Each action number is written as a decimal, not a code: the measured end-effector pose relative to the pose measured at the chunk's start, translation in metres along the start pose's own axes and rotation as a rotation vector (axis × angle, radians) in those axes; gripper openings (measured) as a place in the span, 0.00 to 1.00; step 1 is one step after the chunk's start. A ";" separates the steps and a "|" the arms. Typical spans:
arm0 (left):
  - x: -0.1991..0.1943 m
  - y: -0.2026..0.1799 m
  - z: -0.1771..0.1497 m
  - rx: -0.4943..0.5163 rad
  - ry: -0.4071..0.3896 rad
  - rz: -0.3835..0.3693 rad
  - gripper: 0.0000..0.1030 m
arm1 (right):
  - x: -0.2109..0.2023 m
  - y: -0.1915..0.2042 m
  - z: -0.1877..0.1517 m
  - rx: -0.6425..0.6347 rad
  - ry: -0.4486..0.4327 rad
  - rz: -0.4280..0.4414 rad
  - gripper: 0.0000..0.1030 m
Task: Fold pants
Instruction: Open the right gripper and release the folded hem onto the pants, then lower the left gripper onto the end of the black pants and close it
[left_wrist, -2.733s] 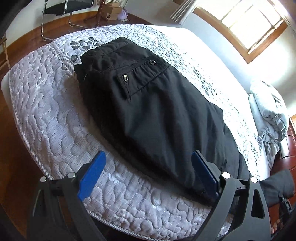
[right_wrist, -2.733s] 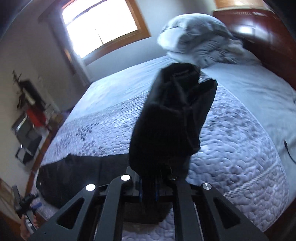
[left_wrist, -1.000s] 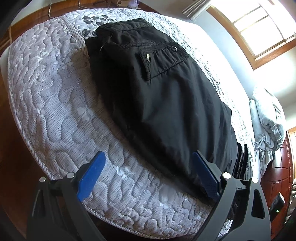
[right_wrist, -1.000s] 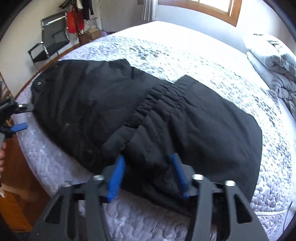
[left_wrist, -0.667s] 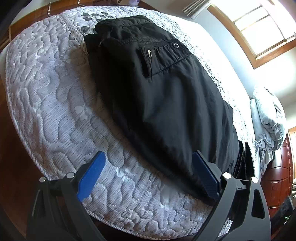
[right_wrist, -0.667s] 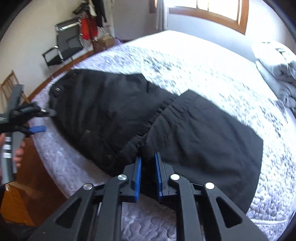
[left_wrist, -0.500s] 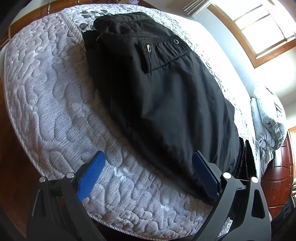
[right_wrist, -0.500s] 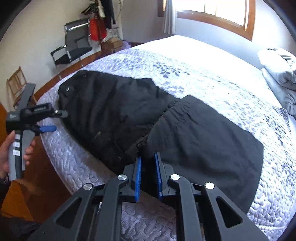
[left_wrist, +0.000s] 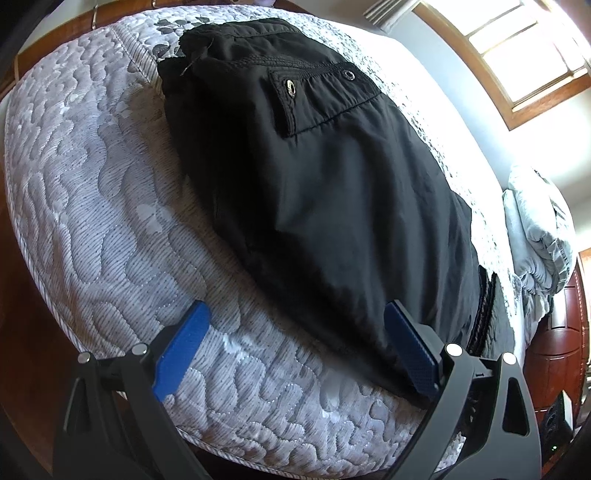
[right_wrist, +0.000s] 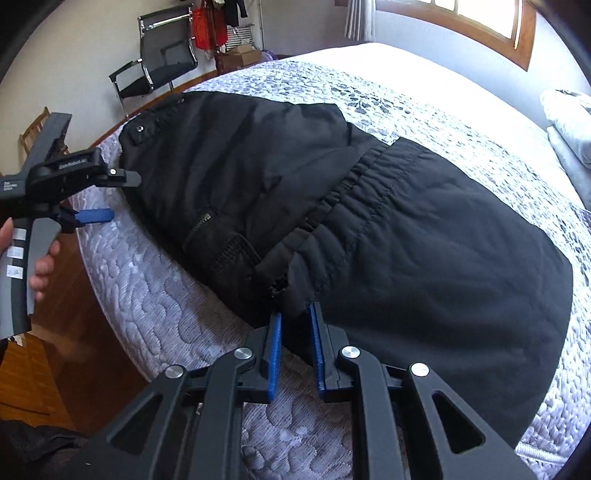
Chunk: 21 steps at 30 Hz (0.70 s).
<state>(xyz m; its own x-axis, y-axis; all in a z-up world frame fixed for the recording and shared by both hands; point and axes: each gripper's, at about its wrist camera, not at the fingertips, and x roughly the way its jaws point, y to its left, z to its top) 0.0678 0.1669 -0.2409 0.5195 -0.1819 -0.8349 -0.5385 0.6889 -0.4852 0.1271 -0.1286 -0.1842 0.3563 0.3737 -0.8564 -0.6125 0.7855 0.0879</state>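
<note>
Black pants (left_wrist: 325, 177) lie on the quilted grey bed (left_wrist: 92, 206), folded over so the elastic cuffs (right_wrist: 354, 199) rest across the middle. My left gripper (left_wrist: 295, 347) is open and empty at the bed's near edge, by the pants' side edge; it also shows in the right wrist view (right_wrist: 110, 195). My right gripper (right_wrist: 294, 328) has its blue pads a narrow gap apart, just at the folded layer's near edge, with dark cloth showing between the tips. I cannot tell whether it pinches the cloth.
A folded grey duvet (left_wrist: 539, 236) lies toward the dark wood headboard (left_wrist: 565, 332). A black chair (right_wrist: 159, 62) and hanging clothes (right_wrist: 210, 29) stand by the far wall. Wooden floor (right_wrist: 74, 332) runs along the bed's edge. A window (right_wrist: 461, 18) is behind the bed.
My right gripper carried the pant legs over onto the upper part, laid them down, opened, then closed near the fold's edge; its pads now stand slightly wider. My left gripper stayed open.
</note>
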 end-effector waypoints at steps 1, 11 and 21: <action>0.000 0.001 0.001 -0.008 0.003 -0.008 0.92 | -0.007 -0.002 -0.001 0.018 -0.013 0.030 0.34; -0.009 0.041 0.020 -0.208 0.025 -0.177 0.92 | -0.078 -0.087 -0.030 0.360 -0.182 0.102 0.39; 0.005 0.070 0.059 -0.396 0.002 -0.312 0.92 | -0.068 -0.148 -0.061 0.516 -0.162 -0.024 0.48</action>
<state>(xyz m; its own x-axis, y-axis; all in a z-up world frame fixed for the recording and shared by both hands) 0.0715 0.2555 -0.2639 0.6948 -0.3385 -0.6346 -0.5681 0.2828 -0.7728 0.1505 -0.3005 -0.1696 0.4948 0.3918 -0.7757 -0.1913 0.9198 0.3426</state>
